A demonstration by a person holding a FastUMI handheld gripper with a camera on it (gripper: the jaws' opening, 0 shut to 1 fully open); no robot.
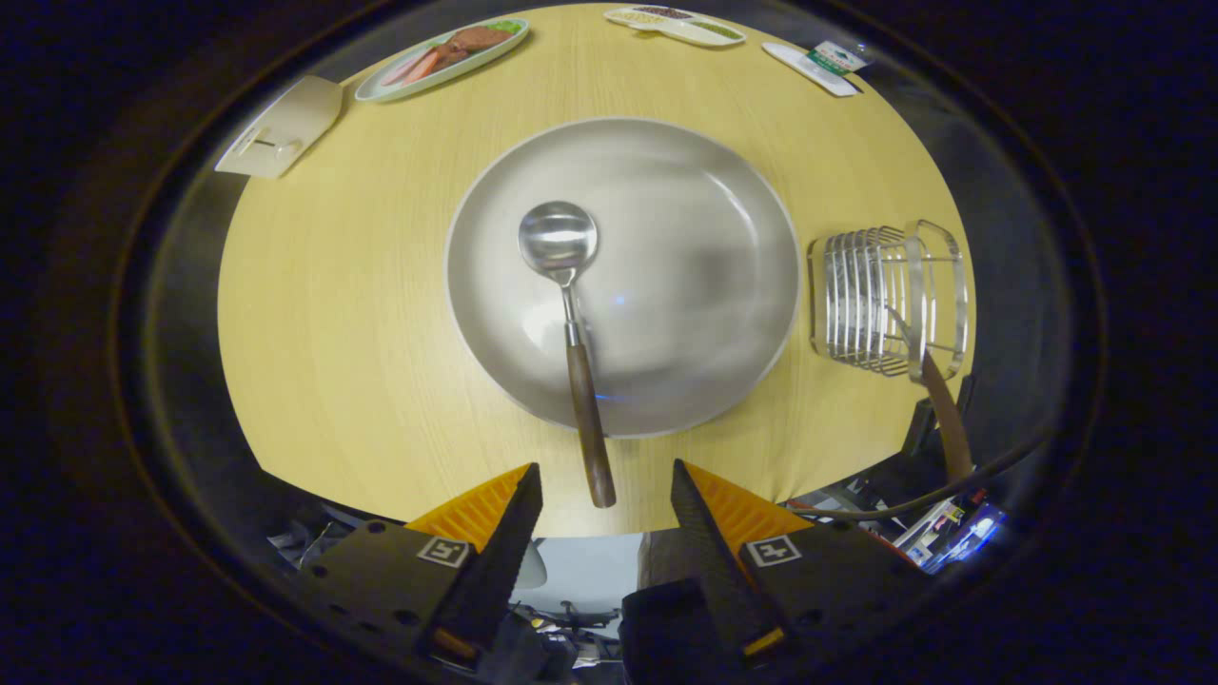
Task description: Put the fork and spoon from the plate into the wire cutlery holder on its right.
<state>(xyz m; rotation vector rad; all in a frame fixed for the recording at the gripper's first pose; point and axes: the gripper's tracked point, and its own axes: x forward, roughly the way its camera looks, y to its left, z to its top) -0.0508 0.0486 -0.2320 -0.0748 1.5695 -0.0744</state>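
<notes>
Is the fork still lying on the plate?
No: only the spoon lies on the plate; a brown-handled utensil leans in the wire holder.

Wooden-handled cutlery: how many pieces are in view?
2. The spoon lies on the plate, handle toward the open claw. Another piece stands in the holder; its head is hidden.

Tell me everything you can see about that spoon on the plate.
The spoon has a shiny round metal bowl and thin metal neck joined to a dark, wood-looking handle. It lies flat, bowl up, on the grey plate, its handle crossing the near rim onto the table, the end just ahead of the open gripper fingers, untouched.
</notes>
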